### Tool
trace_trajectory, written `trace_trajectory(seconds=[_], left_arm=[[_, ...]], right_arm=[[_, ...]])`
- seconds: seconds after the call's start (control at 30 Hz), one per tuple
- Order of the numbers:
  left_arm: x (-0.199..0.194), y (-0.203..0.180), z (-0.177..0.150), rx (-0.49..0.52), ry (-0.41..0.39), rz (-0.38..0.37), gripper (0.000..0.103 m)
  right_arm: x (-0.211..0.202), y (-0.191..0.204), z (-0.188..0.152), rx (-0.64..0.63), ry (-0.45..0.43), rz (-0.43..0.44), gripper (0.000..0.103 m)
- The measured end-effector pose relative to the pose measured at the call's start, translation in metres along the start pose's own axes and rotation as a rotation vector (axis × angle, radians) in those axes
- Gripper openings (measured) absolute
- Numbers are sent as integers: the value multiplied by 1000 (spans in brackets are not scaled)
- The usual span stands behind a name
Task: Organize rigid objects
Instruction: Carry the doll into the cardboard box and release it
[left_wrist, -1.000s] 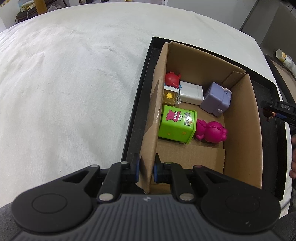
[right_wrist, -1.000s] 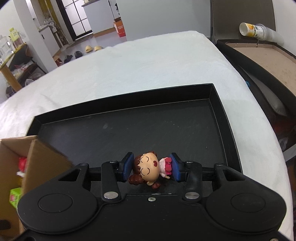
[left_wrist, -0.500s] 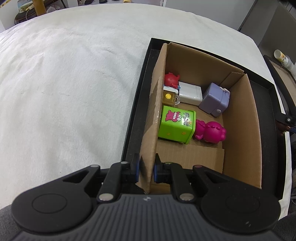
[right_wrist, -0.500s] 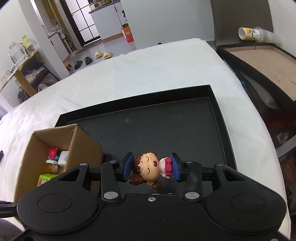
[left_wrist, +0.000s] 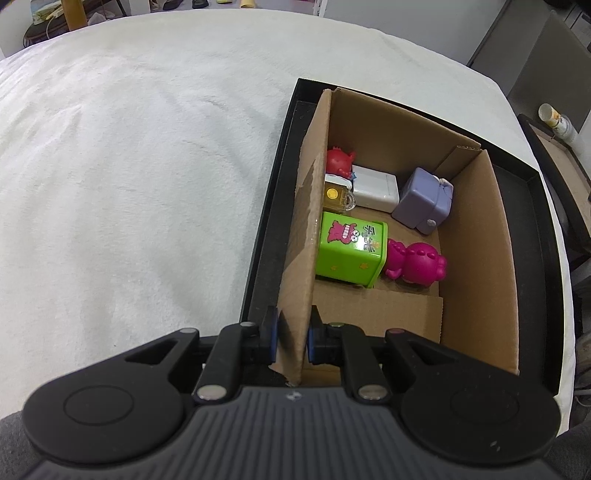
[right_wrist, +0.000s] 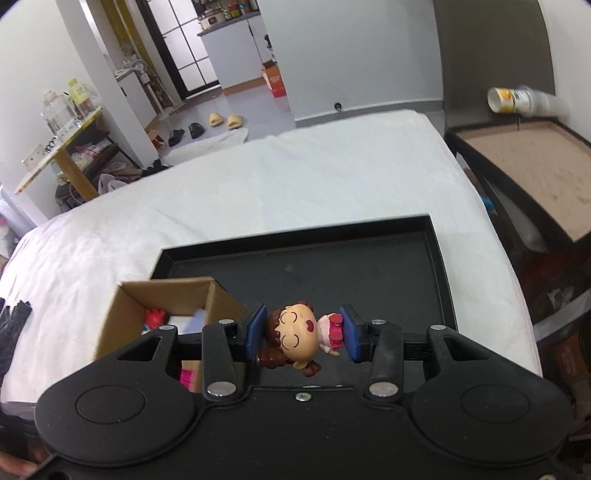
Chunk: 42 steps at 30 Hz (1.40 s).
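There is one cardboard box (left_wrist: 476, 236) and one black tray (right_wrist: 369, 266). Inside the box are six toys: one green cube (left_wrist: 349, 254), one magenta figure (left_wrist: 417, 264), one lilac toy (left_wrist: 423, 201), one white block (left_wrist: 375, 186), one red figure (left_wrist: 339, 159), one yellow mug (left_wrist: 335, 195). One doll (right_wrist: 295, 338) is outside.

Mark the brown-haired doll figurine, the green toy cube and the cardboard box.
Brown-haired doll figurine (right_wrist: 297, 338), right wrist view, on its face.
Green toy cube (left_wrist: 351, 251), left wrist view, on its top face.
Cardboard box (left_wrist: 476, 258), left wrist view, on its inner right wall.
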<state>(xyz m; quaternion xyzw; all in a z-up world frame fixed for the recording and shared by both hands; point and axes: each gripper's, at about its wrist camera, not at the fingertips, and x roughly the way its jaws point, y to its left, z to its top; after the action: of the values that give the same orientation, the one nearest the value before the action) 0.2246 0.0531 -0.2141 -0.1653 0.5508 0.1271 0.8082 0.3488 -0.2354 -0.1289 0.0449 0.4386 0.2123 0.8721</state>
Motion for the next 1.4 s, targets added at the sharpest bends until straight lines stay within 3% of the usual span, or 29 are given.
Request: trace_trajectory(seconds=[0.6,1.17,1.27,1.4], left_arm=[[3,9,1,14,-17,-60,14],[5,15,-1,23,-15,-103,16],[6,14,0,26,-12,-104,16],[6,14,0,23,-12,-107,16]], right_arm=[[4,60,5,-36,5,22,42],[48,115,-4,-59,76,45,43],[54,119,-5,-48,80,65,54],[51,116,-8,-48,91,59,54]])
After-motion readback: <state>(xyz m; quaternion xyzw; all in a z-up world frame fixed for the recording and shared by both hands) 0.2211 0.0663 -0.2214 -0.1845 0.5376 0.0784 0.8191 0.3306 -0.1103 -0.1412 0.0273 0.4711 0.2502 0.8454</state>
